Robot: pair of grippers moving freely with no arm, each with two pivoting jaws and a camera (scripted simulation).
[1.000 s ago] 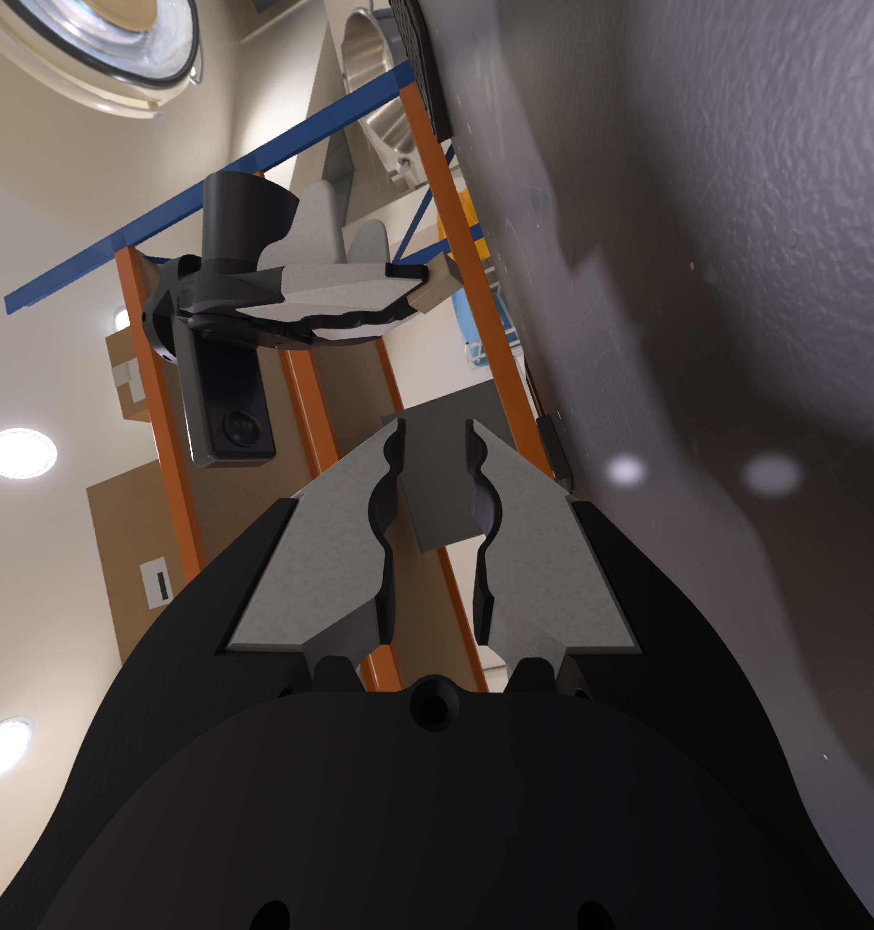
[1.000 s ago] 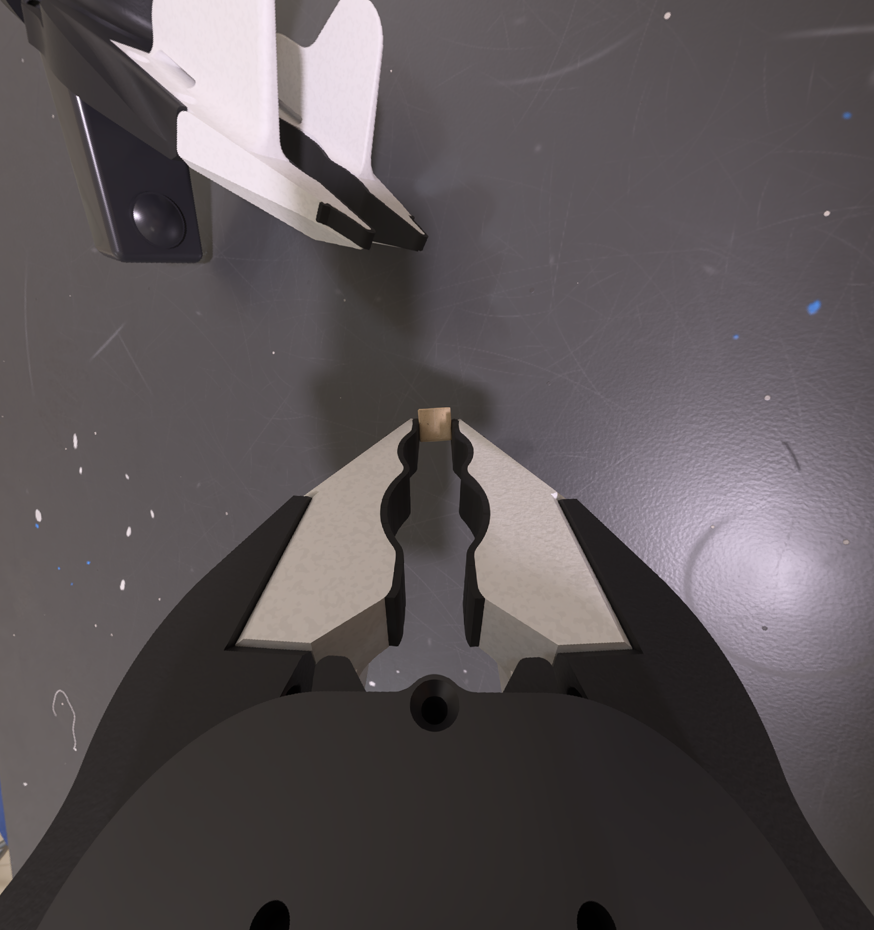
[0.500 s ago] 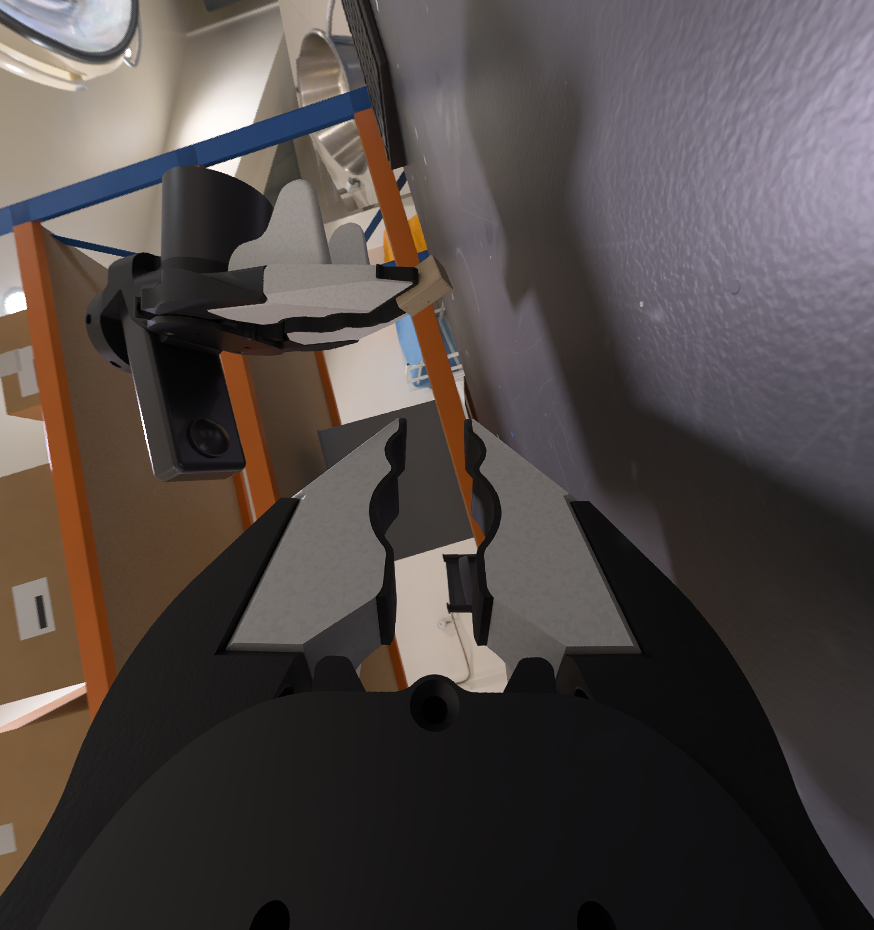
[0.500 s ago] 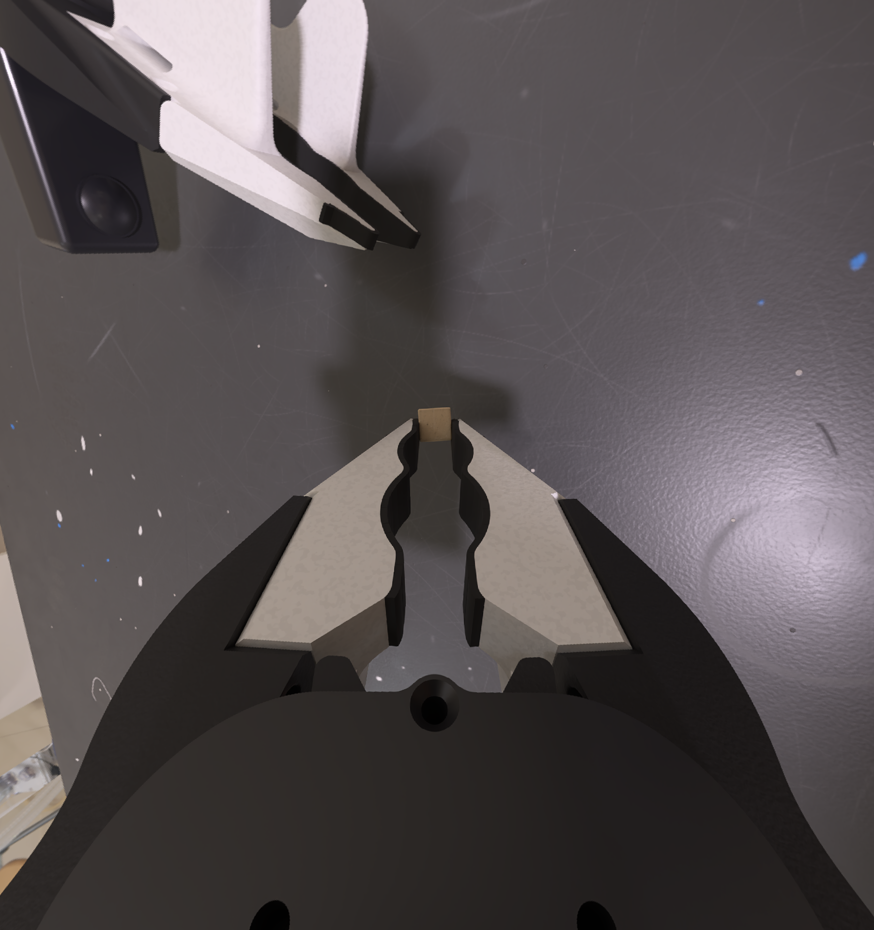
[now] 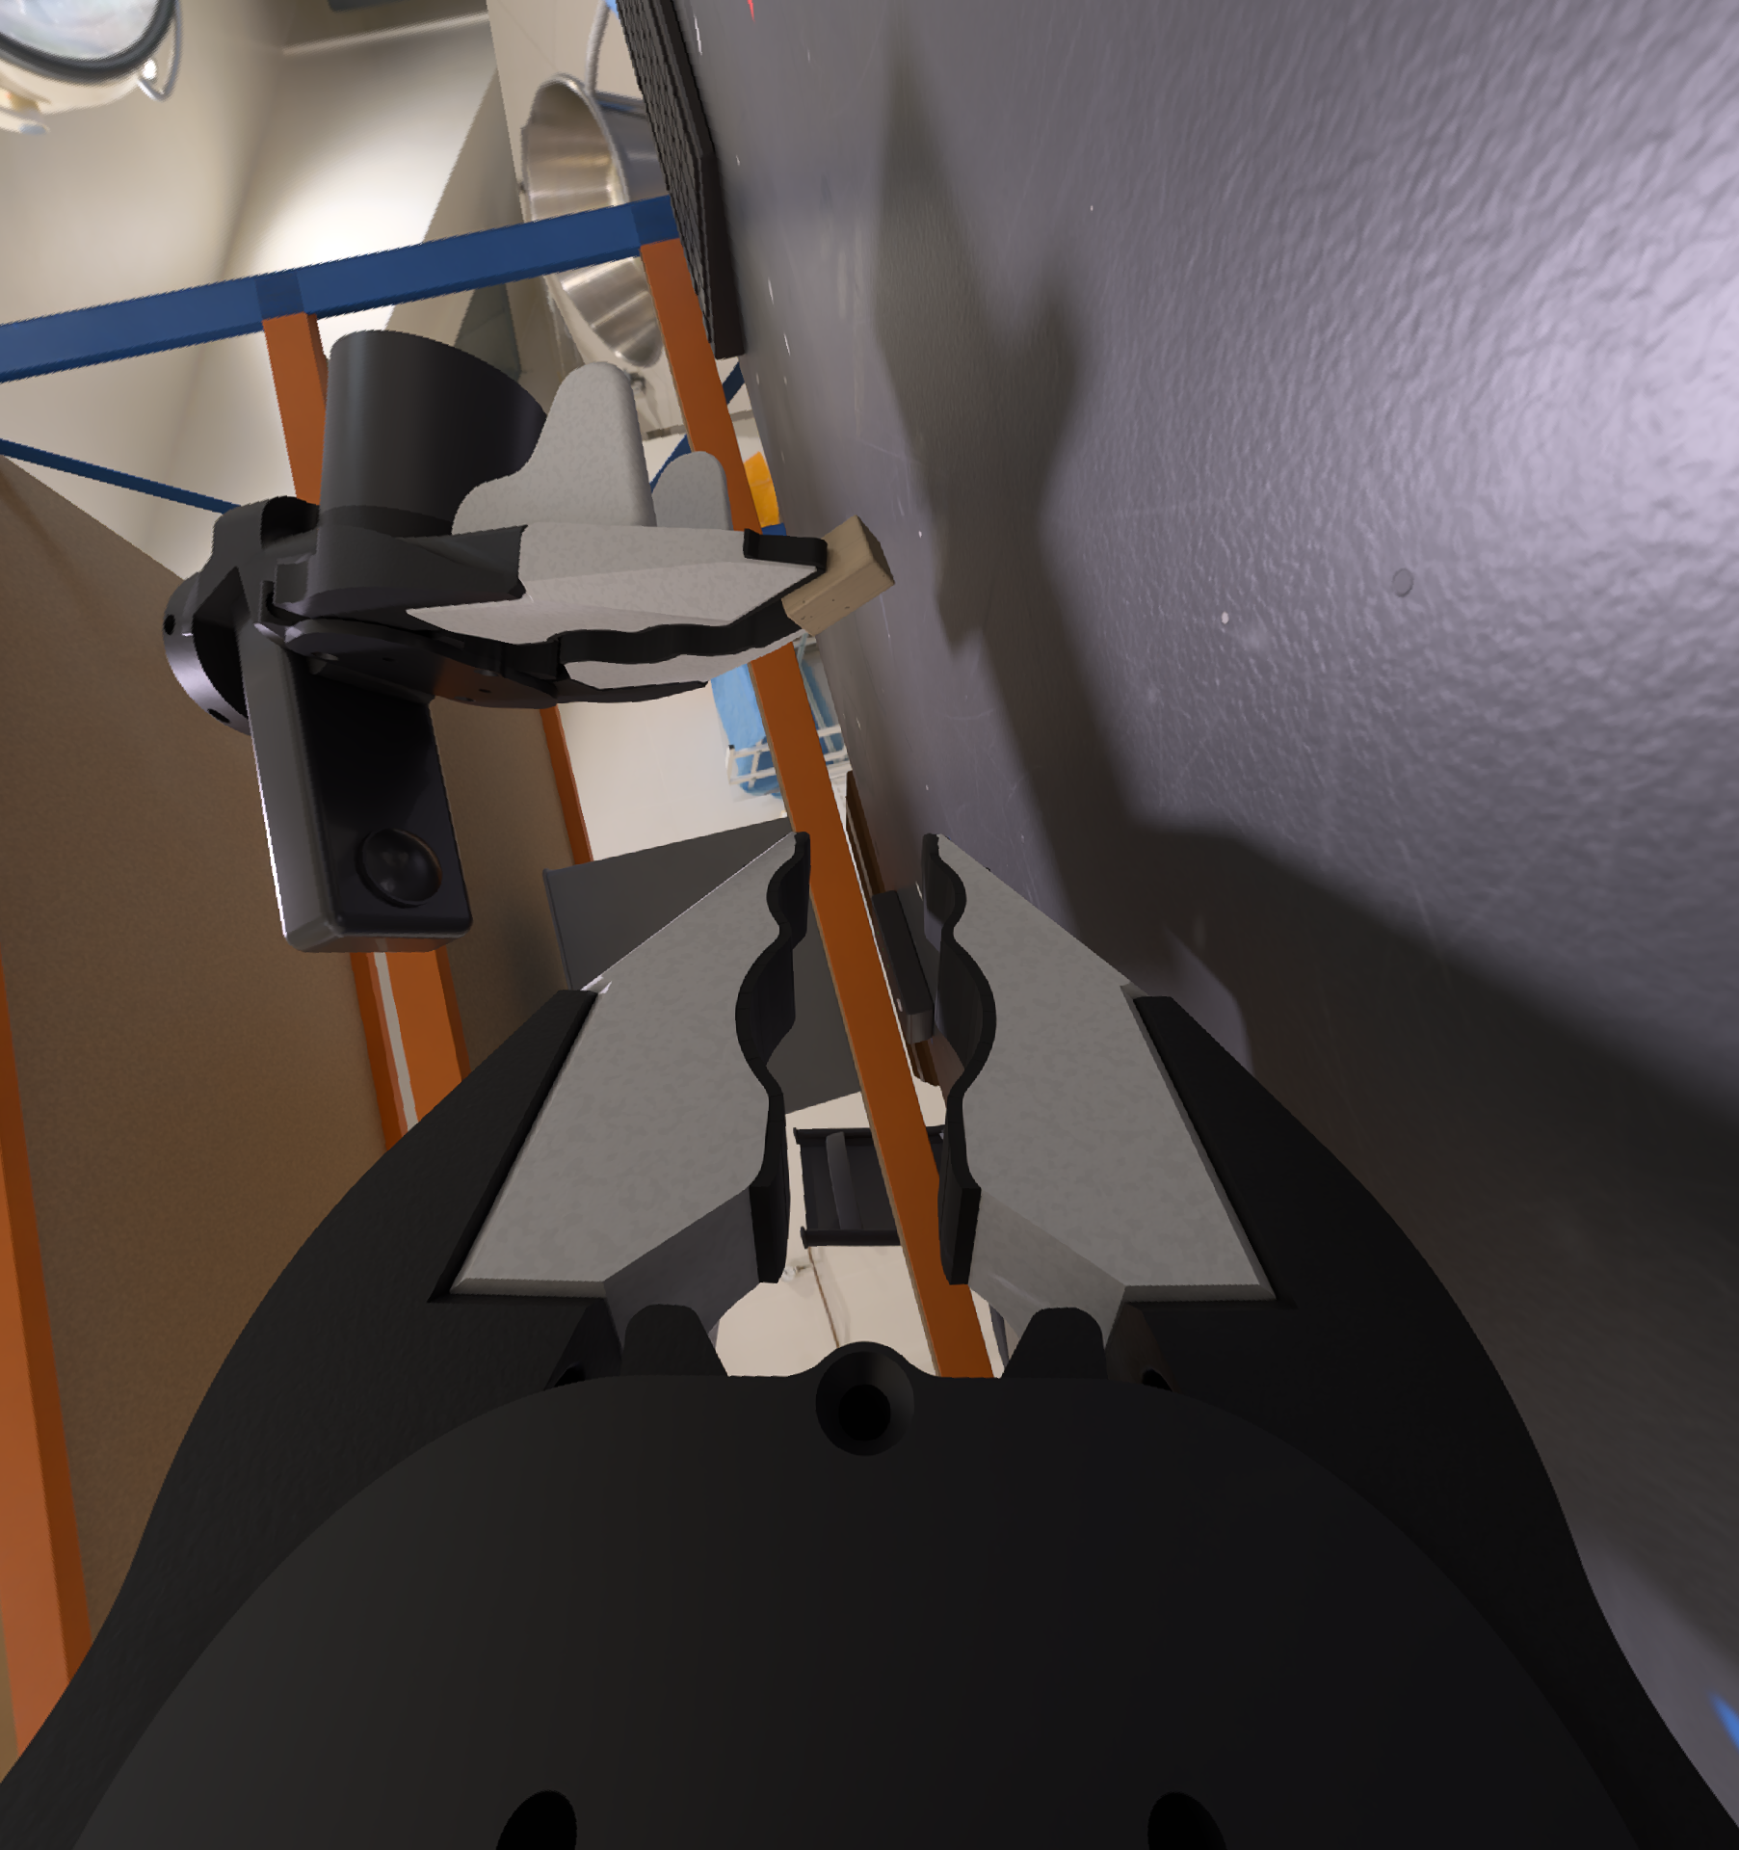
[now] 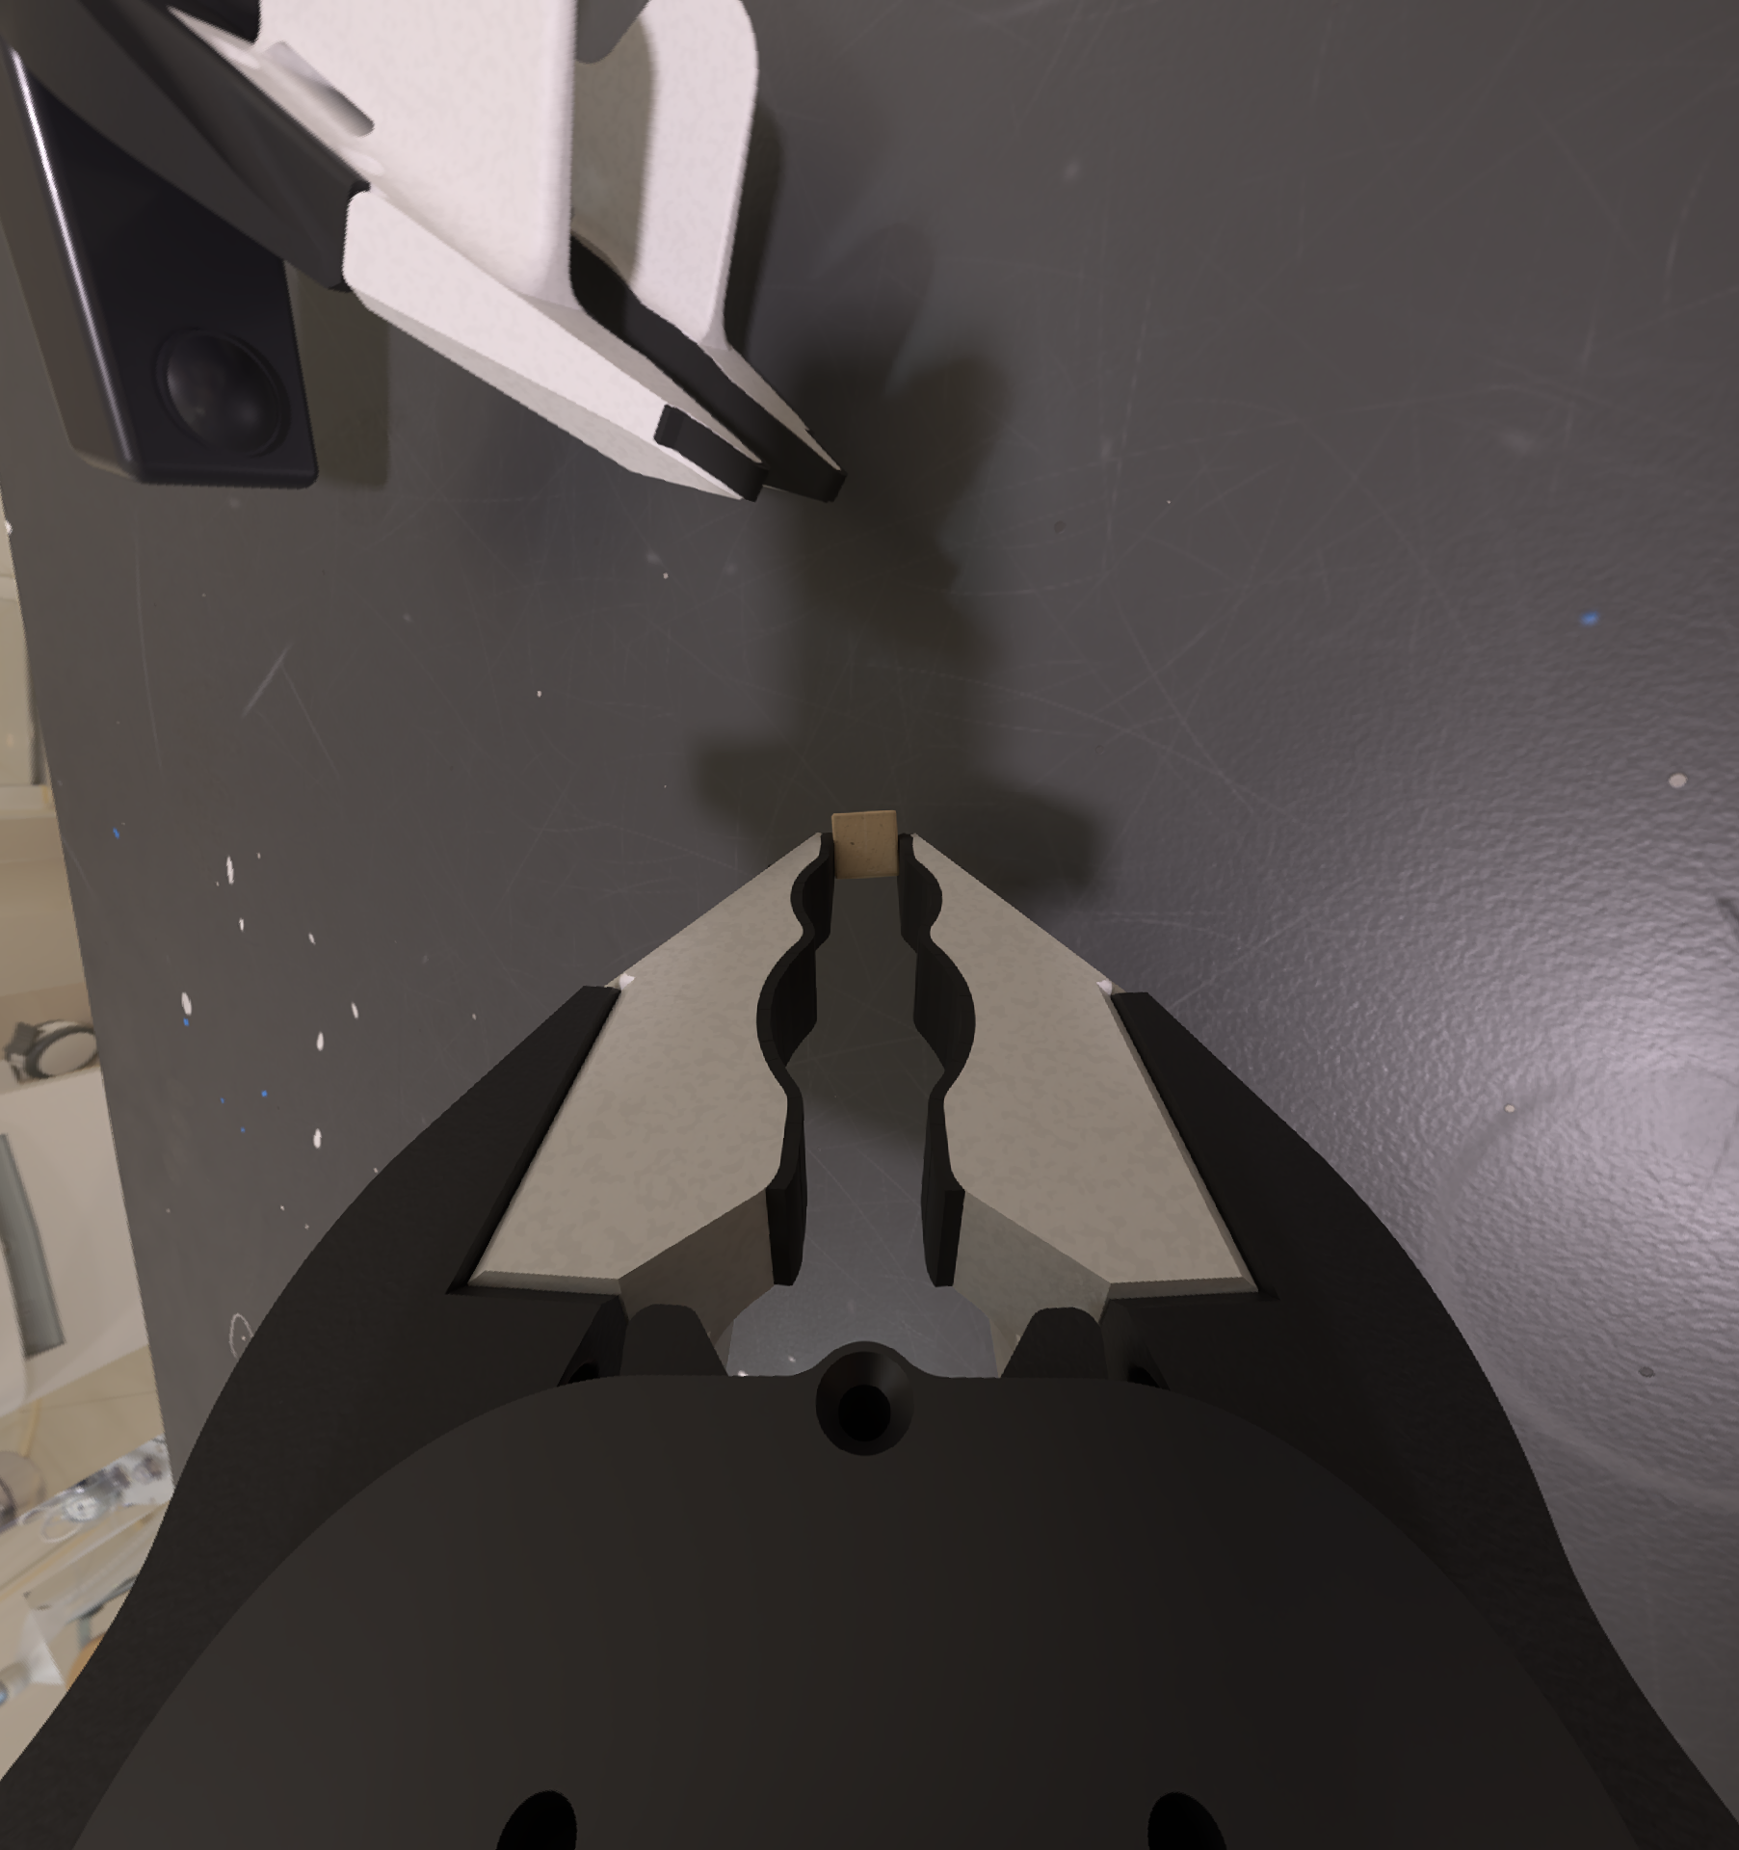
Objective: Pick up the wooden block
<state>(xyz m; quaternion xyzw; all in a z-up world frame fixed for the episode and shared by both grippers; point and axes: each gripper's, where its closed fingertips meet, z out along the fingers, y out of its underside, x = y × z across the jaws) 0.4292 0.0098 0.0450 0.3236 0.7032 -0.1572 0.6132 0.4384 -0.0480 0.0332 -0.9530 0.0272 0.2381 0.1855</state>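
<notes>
Wooden block [image 6: 865, 844] sits pinched at the tips of the right tongs [image 6: 866, 851], clear of the dark worktop [image 6: 1345, 501]: pickup looks essentially done. Left tongs [image 5: 863, 851] gape slightly, empty.

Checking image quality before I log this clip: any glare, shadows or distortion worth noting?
Right wrist view: soft glare at right on the dark tabletop; gripper-shaped shadow beyond the wooden block. Left wrist view: wide-angle tilt, broad shadows on the tabletop, bright ceiling lamp top left. Both sharp.
</notes>
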